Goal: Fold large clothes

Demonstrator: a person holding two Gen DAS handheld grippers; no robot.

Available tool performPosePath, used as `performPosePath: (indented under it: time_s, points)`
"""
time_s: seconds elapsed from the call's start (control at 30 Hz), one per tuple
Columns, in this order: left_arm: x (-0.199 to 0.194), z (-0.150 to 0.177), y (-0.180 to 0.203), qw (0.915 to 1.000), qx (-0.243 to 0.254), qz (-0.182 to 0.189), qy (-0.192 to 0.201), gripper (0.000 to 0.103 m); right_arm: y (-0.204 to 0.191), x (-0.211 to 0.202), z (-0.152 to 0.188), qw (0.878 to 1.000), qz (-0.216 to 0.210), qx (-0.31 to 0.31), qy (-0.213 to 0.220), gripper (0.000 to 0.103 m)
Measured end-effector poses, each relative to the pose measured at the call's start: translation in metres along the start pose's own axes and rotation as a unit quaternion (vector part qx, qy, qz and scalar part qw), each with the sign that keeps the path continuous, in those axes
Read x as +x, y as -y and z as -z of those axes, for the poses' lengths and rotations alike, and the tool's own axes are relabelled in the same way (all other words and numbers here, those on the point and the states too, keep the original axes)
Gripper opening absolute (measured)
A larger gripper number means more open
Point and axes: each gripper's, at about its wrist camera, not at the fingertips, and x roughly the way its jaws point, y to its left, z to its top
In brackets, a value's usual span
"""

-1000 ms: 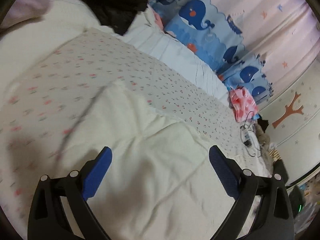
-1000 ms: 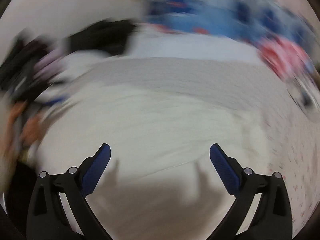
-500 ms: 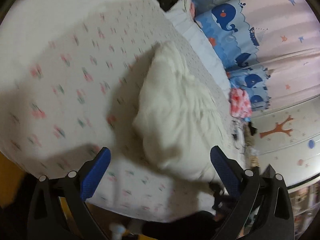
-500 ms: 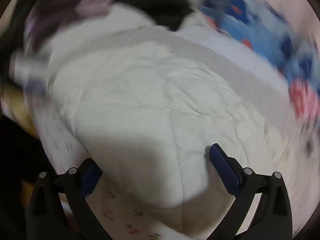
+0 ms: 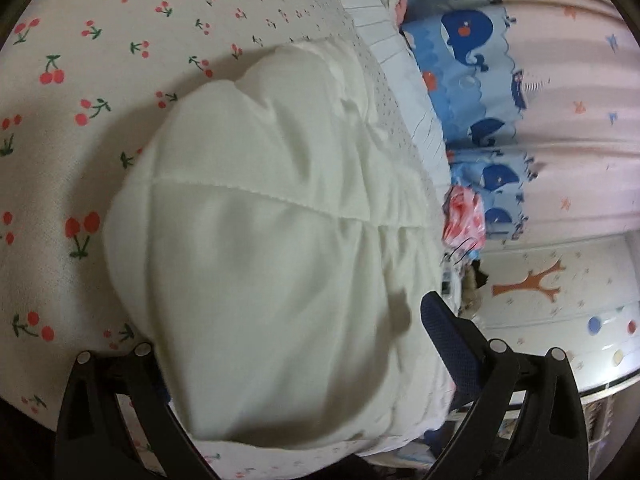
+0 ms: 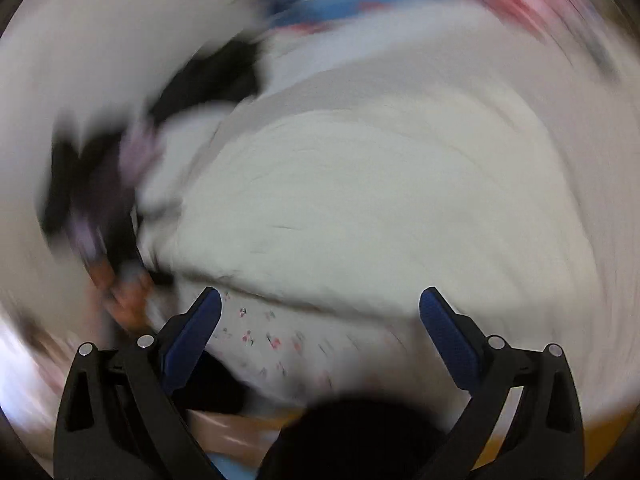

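A white padded garment [image 5: 280, 240] lies bundled on the cherry-print bed sheet [image 5: 72, 92]. In the left wrist view it bulges up between the wide-apart fingers of my left gripper [image 5: 320, 304], which is open; the garment hides the left blue pad, and only the right pad [image 5: 444, 336] shows. The right wrist view is badly blurred by motion. In it my right gripper [image 6: 320, 300] is open and holds nothing, hovering over the near edge of the sheet [image 6: 272, 340], with the white garment [image 6: 380, 208] just beyond its fingertips.
Blue whale-print bedding [image 5: 468, 60] and a striped pillow [image 5: 404, 76] line the far side by a pink curtain [image 5: 568, 92]. A pink bag [image 5: 464, 220] sits near the bed's end. Dark clothes [image 6: 208, 80] lie at the back left. Something dark [image 6: 352, 436] sits below the right gripper.
The left gripper has closed in on the garment, which now fills the space between its fingers. The right gripper has swung back, so the garment's near edge and the sheet show.
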Motion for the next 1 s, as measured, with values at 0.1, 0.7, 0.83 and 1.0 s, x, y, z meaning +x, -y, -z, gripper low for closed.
performPosePath:
  time_s: [0.1, 0.7, 0.83, 1.0]
  points:
    - [0.002, 0.003, 0.006, 0.9997, 0.010, -0.020, 0.007, 0.095, 0.065, -0.009, -0.002, 0.993, -0.043, 0.109, 0.009, 0.096]
    - [-0.045, 0.001, 0.046, 0.9943, 0.049, -0.049, 0.081, 0.035, 0.074, -0.018, -0.046, 0.975, -0.106, 0.136, 0.136, 0.022]
    - [-0.055, 0.022, 0.040, 0.9911, 0.073, -0.062, 0.093, 0.038, 0.105, -0.010, -0.017, 0.984, -0.044, 0.151, 0.078, 0.025]
    - [-0.039, 0.015, -0.004, 0.9958, 0.031, -0.050, 0.070, 0.063, 0.076, -0.062, 0.004, 0.977, 0.086, 0.083, 0.179, 0.046]
